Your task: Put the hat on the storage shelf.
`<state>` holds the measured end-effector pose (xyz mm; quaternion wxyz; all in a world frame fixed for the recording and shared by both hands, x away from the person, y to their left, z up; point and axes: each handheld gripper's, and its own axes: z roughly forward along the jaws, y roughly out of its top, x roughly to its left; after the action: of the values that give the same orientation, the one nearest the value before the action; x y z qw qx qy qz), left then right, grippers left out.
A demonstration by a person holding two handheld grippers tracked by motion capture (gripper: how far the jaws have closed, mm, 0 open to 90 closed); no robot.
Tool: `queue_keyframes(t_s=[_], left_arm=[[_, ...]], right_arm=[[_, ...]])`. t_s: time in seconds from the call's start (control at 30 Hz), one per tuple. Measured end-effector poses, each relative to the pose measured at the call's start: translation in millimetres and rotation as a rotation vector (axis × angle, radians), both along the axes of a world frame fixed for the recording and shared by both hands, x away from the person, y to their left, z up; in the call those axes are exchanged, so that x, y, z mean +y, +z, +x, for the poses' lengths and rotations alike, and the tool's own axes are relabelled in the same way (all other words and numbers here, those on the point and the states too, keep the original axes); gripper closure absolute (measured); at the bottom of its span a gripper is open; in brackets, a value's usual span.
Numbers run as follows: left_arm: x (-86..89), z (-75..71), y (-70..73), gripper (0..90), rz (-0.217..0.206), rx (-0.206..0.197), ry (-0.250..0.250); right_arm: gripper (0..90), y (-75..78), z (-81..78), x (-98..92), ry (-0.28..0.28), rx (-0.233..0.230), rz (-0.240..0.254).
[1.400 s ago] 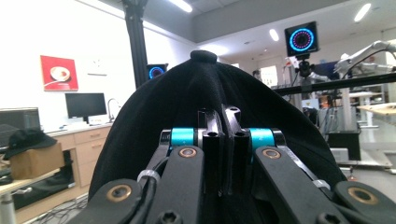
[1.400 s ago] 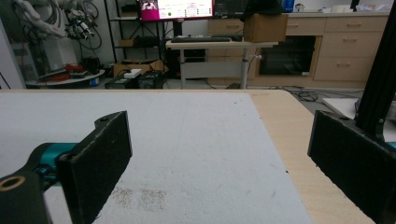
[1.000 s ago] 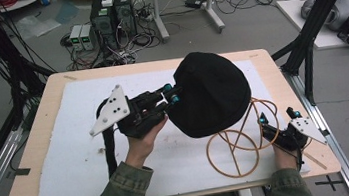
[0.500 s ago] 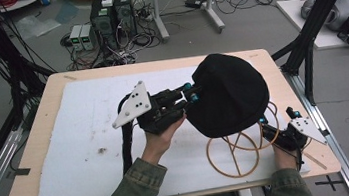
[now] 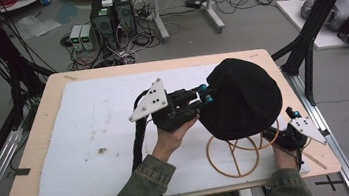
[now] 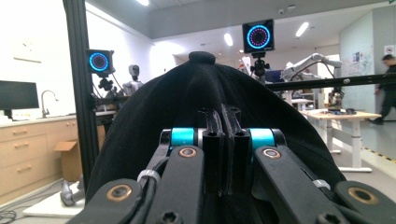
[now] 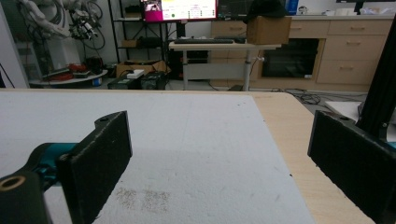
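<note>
A black cap (image 5: 243, 97) hangs from my left gripper (image 5: 211, 95), which is shut on its edge at the cap's left side. In the left gripper view the two jaws are pressed together on a fold of the cap's (image 6: 201, 88) cloth, my left gripper (image 6: 219, 119) pointing into it. The cap sits over the top of an orange wire stand (image 5: 234, 155), whose rings show below it on the white mat (image 5: 96, 133). My right gripper (image 5: 275, 137) rests at the stand's right side near the table's front right corner. Its jaws (image 7: 219, 135) stand wide open with nothing between them.
The wooden table (image 5: 48, 108) carries the white mat, with a few dark specks (image 5: 102, 150) at its left middle. Black frame posts (image 5: 306, 36) stand just off the right edge. Computers and cables (image 5: 112, 20) lie on the floor behind.
My left gripper has carried the cap to the right, from the table's middle to above the orange wire stand. The right gripper has kept still.
</note>
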<state>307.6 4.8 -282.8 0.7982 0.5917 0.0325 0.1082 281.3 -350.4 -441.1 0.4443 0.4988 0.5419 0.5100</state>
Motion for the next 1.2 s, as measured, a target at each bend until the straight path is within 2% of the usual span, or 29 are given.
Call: queue_keyframes(t_s=[0.2,0.3,0.47,0.6,0.7,0.9,1.2], left_arm=[[-8.0,5.2,-1.4,87.8,0.009,0.013,-0.052],[-12.2,8.3,-1.5,87.8,0.039,0.017,-0.070],[-19.2,12.3,-2.4,87.7,0.114,0.022,-0.102],[-26.1,15.8,-2.7,87.7,0.147,0.039,-0.142],[-29.5,16.7,-2.3,87.7,0.175,0.047,-0.138],[-30.6,20.2,-3.0,87.7,0.193,0.071,-0.154],[-34.6,18.4,-0.5,87.1,0.243,0.074,-0.162]], right_arm=[[5.4,-0.8,0.0,-0.8,0.001,0.003,-0.006],[5.4,-0.6,-0.7,-0.7,-0.001,0.005,0.000],[5.4,-1.0,-0.4,-0.8,0.001,-0.001,-0.011],[5.4,-0.9,-0.5,-0.2,0.005,-0.001,-0.013],[5.4,-0.6,-0.7,-0.1,0.005,0.000,-0.016],[5.4,-0.9,-1.2,-1.0,0.003,0.002,-0.006],[5.4,-0.9,-0.9,0.9,0.007,0.007,-0.008]])
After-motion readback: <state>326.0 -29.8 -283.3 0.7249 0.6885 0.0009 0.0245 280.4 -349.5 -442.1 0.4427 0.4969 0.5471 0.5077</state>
